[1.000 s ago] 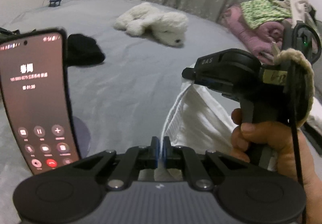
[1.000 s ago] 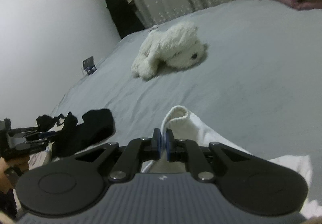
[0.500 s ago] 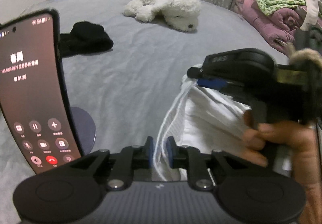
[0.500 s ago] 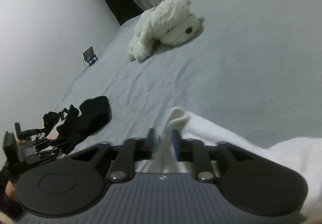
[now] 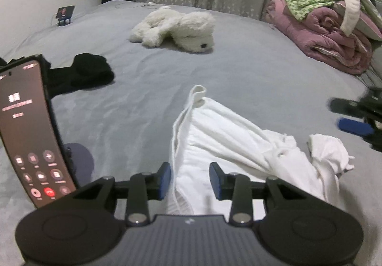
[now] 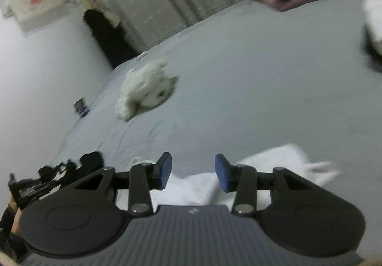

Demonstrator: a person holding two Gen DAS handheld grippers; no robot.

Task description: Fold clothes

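Note:
A white garment lies rumpled on the grey bed sheet, its ribbed cuff pointing away from me. My left gripper is open, its blue pads on either side of the garment's near edge without pinching it. In the right wrist view my right gripper is open too, lifted just above the same white garment, with nothing between its pads. In the left wrist view the right gripper shows at the far right edge, clear of the cloth.
A white plush dog lies mid-bed. A black garment sits at the left. A pile of pink and green bedding and clothes fills the back right. A lit phone stands at the left, mounted by my left gripper.
Both grippers were shut on the white garment a second ago and have opened, dropping it onto the bed. The right gripper has swung away to the right.

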